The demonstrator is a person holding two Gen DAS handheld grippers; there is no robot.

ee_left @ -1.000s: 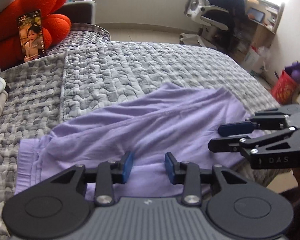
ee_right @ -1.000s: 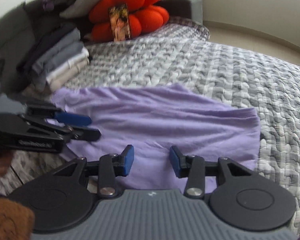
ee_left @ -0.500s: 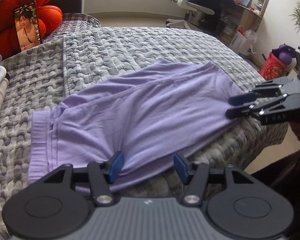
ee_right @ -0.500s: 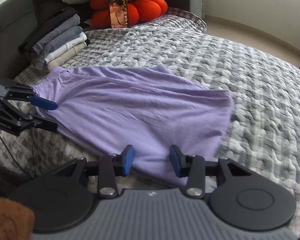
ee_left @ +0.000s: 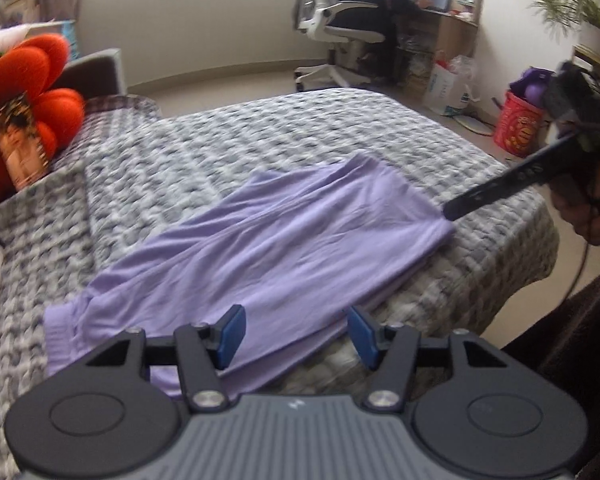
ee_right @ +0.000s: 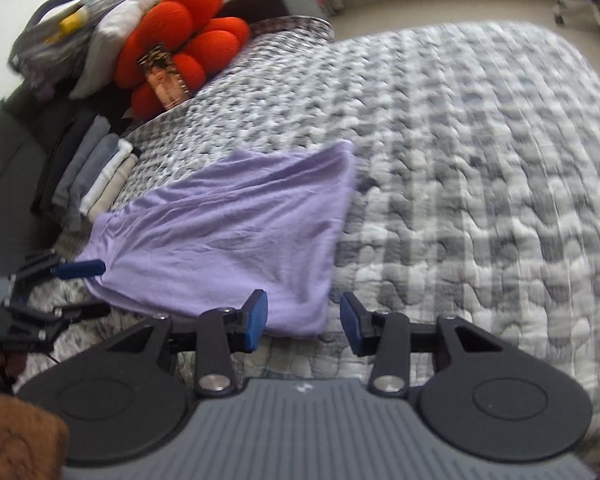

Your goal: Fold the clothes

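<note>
Lilac cloth, the garment point(ee_left: 260, 256), lies spread flat near the front edge of the grey quilted bed point(ee_left: 284, 140). At its left end the left gripper point(ee_left: 296, 332) hovers, fingers apart, empty. At its right corner the right gripper point(ee_right: 302, 318) hovers likewise, fingers parted, gripping nothing.
</note>
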